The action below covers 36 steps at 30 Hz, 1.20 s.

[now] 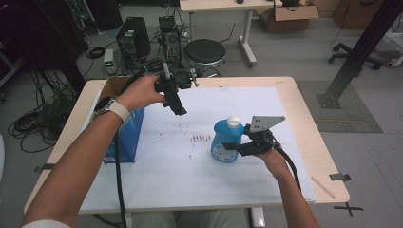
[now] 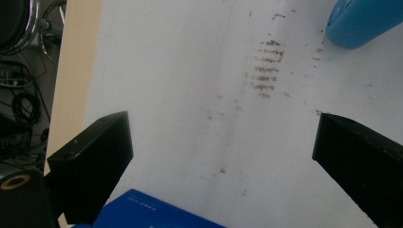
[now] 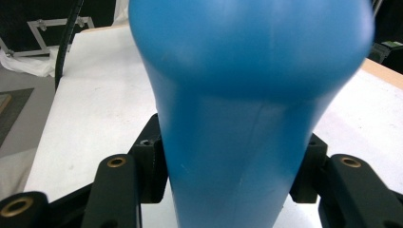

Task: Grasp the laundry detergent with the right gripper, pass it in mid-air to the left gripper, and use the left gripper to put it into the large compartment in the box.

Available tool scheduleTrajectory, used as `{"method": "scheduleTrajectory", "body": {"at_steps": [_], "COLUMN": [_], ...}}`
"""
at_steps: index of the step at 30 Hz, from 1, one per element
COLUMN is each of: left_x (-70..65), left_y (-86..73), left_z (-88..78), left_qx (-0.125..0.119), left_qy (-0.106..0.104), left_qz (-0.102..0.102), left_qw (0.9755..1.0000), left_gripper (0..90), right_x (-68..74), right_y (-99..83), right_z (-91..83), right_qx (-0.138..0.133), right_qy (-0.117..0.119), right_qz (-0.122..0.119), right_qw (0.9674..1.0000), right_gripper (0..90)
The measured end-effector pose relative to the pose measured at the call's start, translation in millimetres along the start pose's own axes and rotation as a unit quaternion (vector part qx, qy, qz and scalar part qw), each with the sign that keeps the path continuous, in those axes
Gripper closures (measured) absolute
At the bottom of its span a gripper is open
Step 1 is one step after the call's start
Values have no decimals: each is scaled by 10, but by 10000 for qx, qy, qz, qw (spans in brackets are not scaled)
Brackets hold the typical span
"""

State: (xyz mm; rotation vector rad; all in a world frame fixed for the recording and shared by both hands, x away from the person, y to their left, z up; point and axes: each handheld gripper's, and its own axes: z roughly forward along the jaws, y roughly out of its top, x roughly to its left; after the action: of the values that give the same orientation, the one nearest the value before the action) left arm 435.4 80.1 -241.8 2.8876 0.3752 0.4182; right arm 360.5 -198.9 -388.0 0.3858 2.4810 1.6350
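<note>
Here the right claw [image 1: 236,148] clamps the blue bottle [image 1: 227,141], which stands upright on the white-covered counter [image 1: 190,180]; the right gripper view crops its cap and base. The bottle is smooth, waisted plastic with a white cap; its label print is too small to read. The left claw [image 1: 179,109] hangs wide open and empty above the counter, near a blue box [image 1: 127,135].

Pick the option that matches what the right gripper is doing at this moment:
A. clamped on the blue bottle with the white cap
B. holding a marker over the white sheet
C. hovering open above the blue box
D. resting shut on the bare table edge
A: in the high view the right gripper is closed around the blue bottle, and in the right gripper view its jaws press on both sides of the bottle's body.
</note>
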Motion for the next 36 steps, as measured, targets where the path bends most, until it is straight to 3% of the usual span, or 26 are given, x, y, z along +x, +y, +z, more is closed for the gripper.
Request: {"method": "scheduleTrajectory", "body": {"at_steps": [10, 20, 29, 36], "left_x": [-103, -291, -472, -614], "left_y": [0, 5, 17, 56], "left_z": [-107, -284, -437, -561], "left_qx": [-25, -78, -108, -150], "left_qy": [26, -37, -316, -563], "left_qz": [106, 327, 524, 728], "left_qw": [9999, 9994, 9981, 9956], "left_gripper": [67, 68, 70, 72], "right_x": [28, 67, 96, 142], "right_y": [108, 247, 368, 468], "right_z": [-77, -105, -66, 19], "right_qx": [56, 118, 203, 203], "right_qy": [90, 275, 494, 639], "right_qz": [-82, -198, -272, -401], "right_qw": [9999, 9994, 9982, 9969], "right_gripper": [446, 446, 445, 445]}}
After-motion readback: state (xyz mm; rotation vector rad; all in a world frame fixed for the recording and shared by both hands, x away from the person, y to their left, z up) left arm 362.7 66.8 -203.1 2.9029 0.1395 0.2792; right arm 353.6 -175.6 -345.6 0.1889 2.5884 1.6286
